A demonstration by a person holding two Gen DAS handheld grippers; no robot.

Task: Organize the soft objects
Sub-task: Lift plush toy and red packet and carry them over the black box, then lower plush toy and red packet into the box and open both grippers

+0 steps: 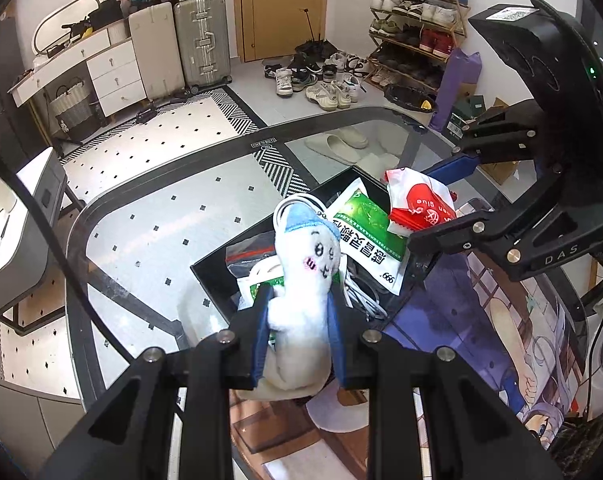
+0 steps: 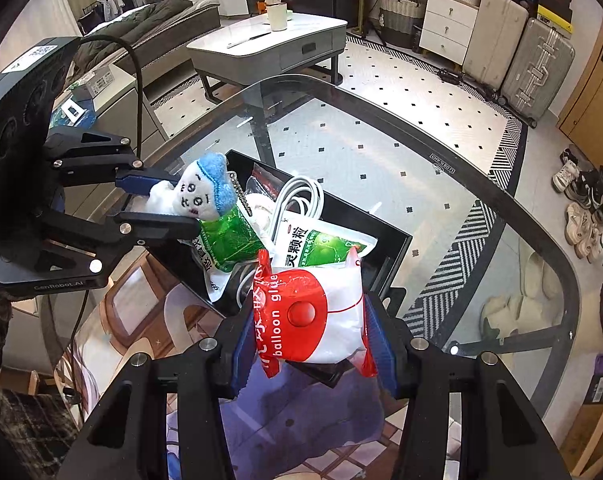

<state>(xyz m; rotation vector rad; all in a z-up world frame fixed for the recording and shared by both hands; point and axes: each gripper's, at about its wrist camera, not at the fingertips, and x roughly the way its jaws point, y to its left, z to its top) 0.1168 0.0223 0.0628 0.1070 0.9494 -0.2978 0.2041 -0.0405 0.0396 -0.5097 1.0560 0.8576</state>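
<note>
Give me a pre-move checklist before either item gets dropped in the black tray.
1. Left gripper shut on plush toy: ok.
2. Right gripper shut on balloon glue packet: ok.
3. Both items lifted off the glass table: ok.
4. Grippers apart, not touching each other: ok.
5. Free space in black tray, already holding green sachets and white cable: cannot tell.

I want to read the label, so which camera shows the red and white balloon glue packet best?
The right wrist view: the balloon glue packet sits close and face-on between the right gripper fingers, its printing readable. The left wrist view shows it smaller, off to the side, its lettering upside down.
</note>
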